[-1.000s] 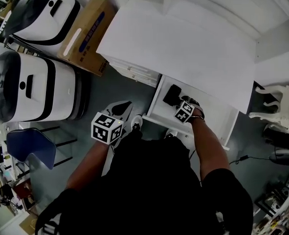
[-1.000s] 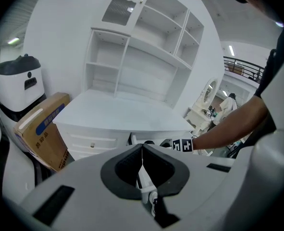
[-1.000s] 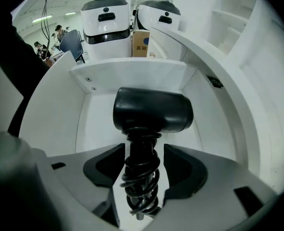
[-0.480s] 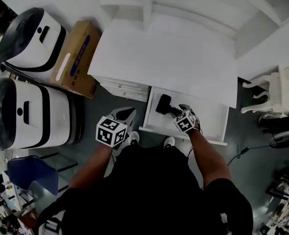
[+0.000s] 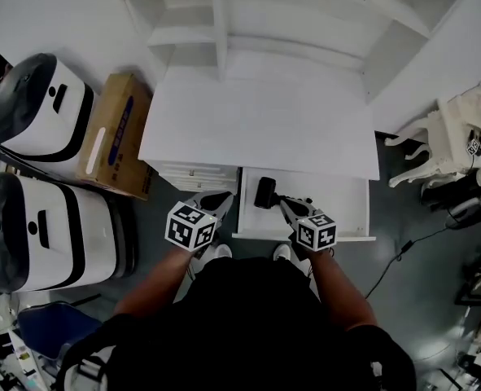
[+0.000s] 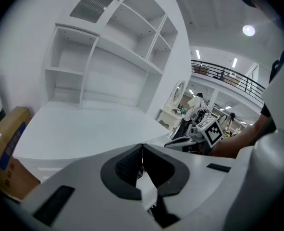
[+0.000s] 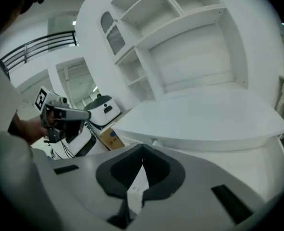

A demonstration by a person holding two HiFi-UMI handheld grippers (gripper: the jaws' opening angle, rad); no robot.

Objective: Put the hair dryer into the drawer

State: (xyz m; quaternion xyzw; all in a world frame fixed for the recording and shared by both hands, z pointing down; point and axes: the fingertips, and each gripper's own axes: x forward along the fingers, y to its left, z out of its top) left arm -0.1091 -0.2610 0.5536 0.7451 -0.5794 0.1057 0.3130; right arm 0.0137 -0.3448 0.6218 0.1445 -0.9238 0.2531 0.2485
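Open drawer (image 5: 338, 198): hair dryer (image 5: 265, 192) lengthwise, head L.

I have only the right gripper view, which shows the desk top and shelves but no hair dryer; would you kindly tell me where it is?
Observer: In the head view the hair dryer lies inside the open drawer, at its left end.
Operator: Thank you. Where am I relative to it?
Observer: The right gripper, whose jaws have just closed on nothing, shows just right of the hair dryer, over the drawer.
Operator: And the other one's jaws?
Observer: The left gripper view shows the left gripper with its jaws together and nothing between them.
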